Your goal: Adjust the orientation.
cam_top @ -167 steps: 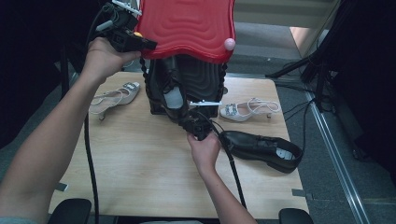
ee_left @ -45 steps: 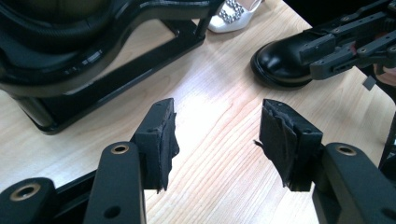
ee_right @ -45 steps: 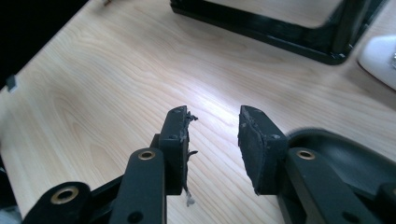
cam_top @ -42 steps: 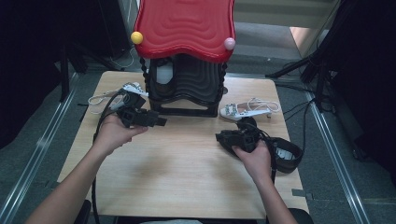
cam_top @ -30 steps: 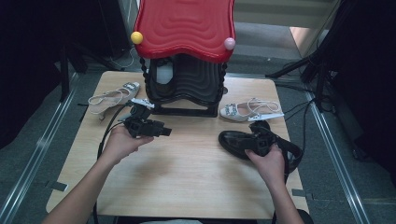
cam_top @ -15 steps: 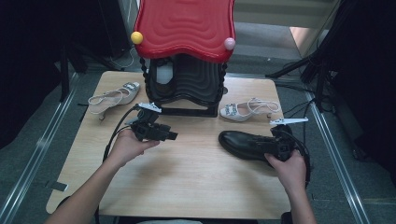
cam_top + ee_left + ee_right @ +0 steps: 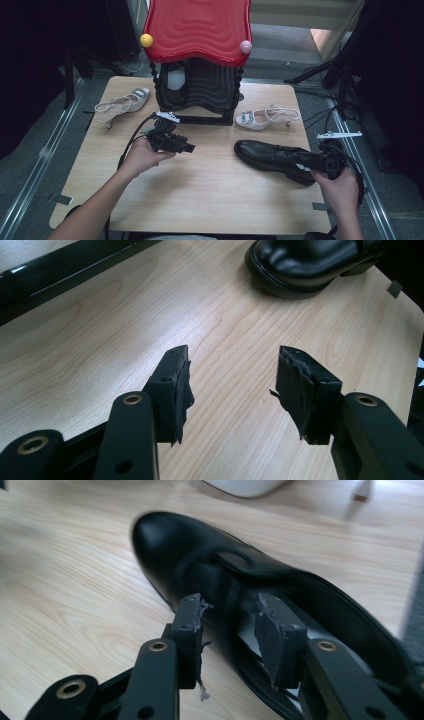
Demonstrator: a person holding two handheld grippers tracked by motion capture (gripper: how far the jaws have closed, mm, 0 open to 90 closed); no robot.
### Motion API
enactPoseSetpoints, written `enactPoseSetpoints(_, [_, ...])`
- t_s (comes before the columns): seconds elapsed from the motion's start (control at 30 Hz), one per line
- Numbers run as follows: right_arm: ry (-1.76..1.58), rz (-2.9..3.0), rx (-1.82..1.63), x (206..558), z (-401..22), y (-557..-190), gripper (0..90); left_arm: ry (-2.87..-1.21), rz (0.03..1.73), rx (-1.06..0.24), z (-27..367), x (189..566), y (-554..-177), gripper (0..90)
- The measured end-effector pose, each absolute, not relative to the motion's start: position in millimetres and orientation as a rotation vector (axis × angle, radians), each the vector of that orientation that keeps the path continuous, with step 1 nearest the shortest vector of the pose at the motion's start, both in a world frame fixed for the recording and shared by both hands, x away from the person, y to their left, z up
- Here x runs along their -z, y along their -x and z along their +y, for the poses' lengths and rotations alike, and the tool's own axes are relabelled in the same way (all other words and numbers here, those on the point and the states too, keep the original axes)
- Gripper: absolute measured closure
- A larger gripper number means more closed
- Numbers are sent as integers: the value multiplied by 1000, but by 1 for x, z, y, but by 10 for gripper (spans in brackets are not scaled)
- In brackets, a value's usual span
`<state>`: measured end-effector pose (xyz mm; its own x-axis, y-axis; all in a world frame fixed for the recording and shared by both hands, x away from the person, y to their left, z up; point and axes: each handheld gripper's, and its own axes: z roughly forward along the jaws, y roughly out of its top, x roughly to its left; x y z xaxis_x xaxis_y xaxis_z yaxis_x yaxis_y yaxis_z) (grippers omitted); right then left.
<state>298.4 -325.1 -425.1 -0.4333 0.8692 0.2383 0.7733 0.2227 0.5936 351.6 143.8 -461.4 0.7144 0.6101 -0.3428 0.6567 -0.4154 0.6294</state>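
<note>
Resting above the pale wooden worktop, the left gripper is held with fingers parted and nothing between them. Further right, the glossy black leather shoe lies on its sole, its side wall straddled by the right gripper; contact cannot be told.

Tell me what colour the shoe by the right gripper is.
Glossy black. The shoe shows best in the right gripper view.
</note>
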Motion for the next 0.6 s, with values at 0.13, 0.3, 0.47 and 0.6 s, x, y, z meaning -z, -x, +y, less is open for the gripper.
enactPoseSetpoints(0.13, [-1608, 2362, -936, 432, -337, -299, 604, -2140, 959, 73, 144, 462, -352, 478])
enactPoseSetpoints(0.3, [-1595, 2495, -908, 452, -324, -308, 567, -2143, 948, 72, 143, 462, -351, 479])
enactPoseSetpoints(0.47, [-1516, 2603, -925, 465, -303, -323, 639, -2145, 949, 60, 145, 462, -351, 479])
enactPoseSetpoints(0.6, [-1545, 2635, -1010, 464, -300, -327, 794, -2137, 946, 51, 148, 461, -351, 488])
